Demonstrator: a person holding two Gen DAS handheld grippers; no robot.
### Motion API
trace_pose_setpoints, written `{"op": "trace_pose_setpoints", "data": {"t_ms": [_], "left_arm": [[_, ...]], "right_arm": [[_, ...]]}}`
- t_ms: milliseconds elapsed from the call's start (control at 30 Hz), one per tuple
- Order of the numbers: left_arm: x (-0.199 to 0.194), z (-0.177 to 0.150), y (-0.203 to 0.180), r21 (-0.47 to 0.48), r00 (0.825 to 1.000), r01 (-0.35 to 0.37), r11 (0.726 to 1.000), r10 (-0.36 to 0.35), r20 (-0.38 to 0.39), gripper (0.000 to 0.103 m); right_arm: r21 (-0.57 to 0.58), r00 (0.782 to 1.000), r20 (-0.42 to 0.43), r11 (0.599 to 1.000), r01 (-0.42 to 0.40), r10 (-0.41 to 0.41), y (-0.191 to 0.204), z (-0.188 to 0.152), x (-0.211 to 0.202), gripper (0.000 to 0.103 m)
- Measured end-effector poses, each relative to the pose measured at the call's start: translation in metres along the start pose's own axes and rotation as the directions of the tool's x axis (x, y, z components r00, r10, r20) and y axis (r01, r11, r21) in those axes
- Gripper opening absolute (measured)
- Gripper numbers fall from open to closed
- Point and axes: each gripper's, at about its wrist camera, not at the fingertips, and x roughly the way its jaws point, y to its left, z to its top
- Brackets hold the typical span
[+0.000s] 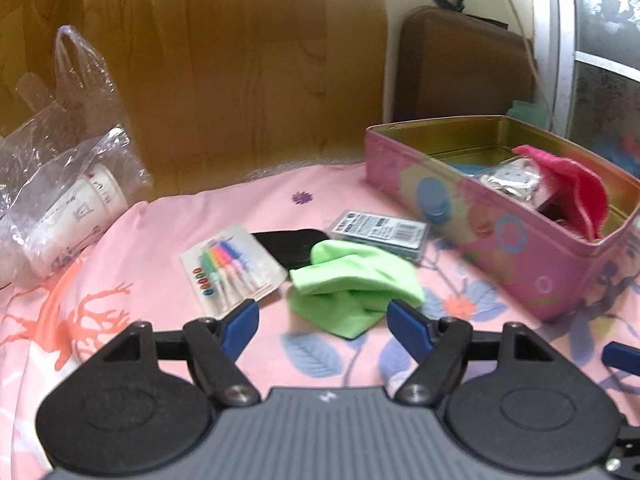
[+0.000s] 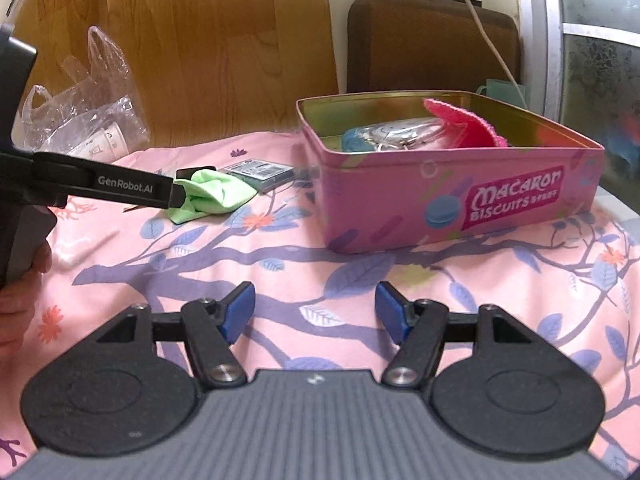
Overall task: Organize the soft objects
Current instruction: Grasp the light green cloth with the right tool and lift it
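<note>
A pink bedsheet [image 1: 168, 216] printed with purple branches and blue leaves covers the surface in both views. In the left wrist view, the left claw [image 1: 323, 322] sits low in the frame with its blue pads spread apart; the crumpled green cloth [image 1: 352, 284] lies on the sheet at the centre, its near edge reaching down between the two pads, and neither pad presses on it. In the right wrist view the left claw's black finger comes in from the left edge and ends at the green cloth's left side.

Behind the green cloth, toward the middle of the left wrist frame, lie a flat black object [image 1: 286, 246], a blister pack of coloured markers [image 1: 230, 268] to its left, and a small grey-blue packet [image 1: 380, 230] to its right. A clear plastic bag [image 1: 68, 136] holding a paper cup [image 1: 76, 216] rests at the left edge against a wooden board [image 1: 224, 60].

The pink biscuit tin [image 2: 452, 200] stands open at centre right of the right wrist view. A pink fuzzy cloth [image 2: 468, 124] is draped inside at its far right, beside a blue item and a shiny wrapped thing that I cannot identify.

The right claw [image 2: 315, 312] hangs over bare sheet in front of the tin, pads apart, holding nothing.
</note>
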Motion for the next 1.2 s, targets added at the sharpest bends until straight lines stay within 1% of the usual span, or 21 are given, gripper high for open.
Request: {"op": "trace_pose_setpoints", "data": {"t_ms": [200, 300, 367, 400, 467, 500, 567, 633, 700, 767, 833, 867, 933, 1000, 1067, 1100, 1133, 1200], "left_arm": [[0.012, -0.005, 0.014, -0.012, 1.0, -0.024, 1.0, 0.024, -0.013, 0.074], [0.018, -0.005, 0.024, -0.003, 0.999, -0.044, 0.999, 0.044, -0.025, 0.074], [0.022, -0.006, 0.034, 0.003, 0.997, -0.066, 0.998, 0.066, -0.032, 0.074], [0.024, -0.005, 0.042, -0.002, 0.995, -0.091, 0.996, 0.091, -0.037, 0.074], [0.028, -0.003, 0.059, -0.034, 0.992, -0.122, 0.992, 0.12, -0.045, 0.074], [0.029, -0.003, 0.069, -0.067, 0.991, -0.13, 0.989, 0.127, -0.05, 0.074], [0.029, -0.003, 0.088, -0.148, 0.991, -0.13, 0.981, 0.123, -0.054, 0.074], [0.031, -0.004, 0.1, -0.205, 0.991, -0.13, 0.97, 0.12, -0.056, 0.074], [0.033, -0.007, 0.107, -0.234, 0.991, -0.134, 0.963, 0.124, -0.059, 0.074], [0.04, -0.007, 0.111, -0.242, 0.992, -0.123, 0.962, 0.108, -0.072, 0.074], [0.039, -0.007, 0.111, -0.246, 0.994, -0.101, 0.964, 0.089, -0.059, 0.075], [0.038, -0.006, 0.111, -0.247, 0.996, -0.08, 0.966, 0.07, -0.049, 0.076], [0.036, -0.007, 0.11, -0.247, 0.999, -0.04, 0.968, 0.033, -0.033, 0.076], [0.035, -0.007, 0.107, -0.242, 0.999, 0.031, 0.97, -0.036, -0.018, 0.077], [0.034, -0.007, 0.102, -0.233, 0.992, 0.122, 0.965, -0.129, -0.014, 0.077], [0.033, -0.007, 0.098, -0.22, 0.983, 0.175, 0.96, -0.183, -0.015, 0.077], [0.032, -0.008, 0.093, -0.209, 0.975, 0.212, 0.955, -0.22, -0.018, 0.077], [0.03, -0.01, 0.081, -0.181, 0.949, 0.303, 0.936, -0.314, -0.034, 0.077]], "right_arm": [[-0.022, 1.0, -0.019, 1.0, -0.012, 0.012, 0.004, 0.003, 0.007, 0.071], [-0.055, 0.999, -0.033, 0.998, -0.034, 0.032, 0.013, 0.007, 0.013, 0.071], [-0.083, 0.997, -0.047, 0.995, -0.062, 0.058, 0.02, 0.012, 0.018, 0.071], [-0.096, 0.996, -0.052, 0.992, -0.076, 0.071, 0.025, 0.015, 0.022, 0.071], [-0.124, 0.994, -0.063, 0.987, -0.101, 0.094, 0.035, 0.022, 0.03, 0.071], [-0.138, 0.992, -0.065, 0.984, -0.112, 0.104, 0.04, 0.026, 0.035, 0.071], [-0.16, 0.99, -0.065, 0.978, -0.132, 0.123, 0.05, 0.037, 0.045, 0.071], [-0.176, 0.988, -0.057, 0.972, -0.152, 0.144, 0.059, 0.05, 0.058, 0.071], [-0.182, 0.986, -0.064, 0.969, -0.165, 0.156, 0.066, 0.062, 0.075, 0.071], [-0.171, 0.981, -0.097, 0.968, -0.185, 0.17, 0.07, 0.071, 0.096, 0.072], [-0.155, 0.977, -0.136, 0.97, -0.185, 0.165, 0.072, 0.075, 0.117, 0.07], [-0.157, 0.976, -0.141, 0.97, -0.185, 0.164, 0.073, 0.074, 0.122, 0.067], [-0.19, 0.977, -0.12, 0.962, -0.196, 0.175, 0.074, 0.073, 0.118, 0.034], [-0.192, 0.973, -0.122, 0.957, -0.217, 0.196, 0.072, 0.069, 0.106, 0.019], [-0.207, 0.971, -0.117, 0.951, -0.229, 0.208, 0.07, 0.061, 0.094, 0.017], [-0.218, 0.971, -0.111, 0.948, -0.233, 0.214, 0.069, 0.054, 0.083, 0.017], [-0.225, 0.969, -0.108, 0.944, -0.24, 0.22, 0.067, 0.051, 0.079, 0.016], [-0.219, 0.967, -0.101, 0.942, -0.253, 0.236, 0.063, 0.039, 0.061, 0.016]]}}
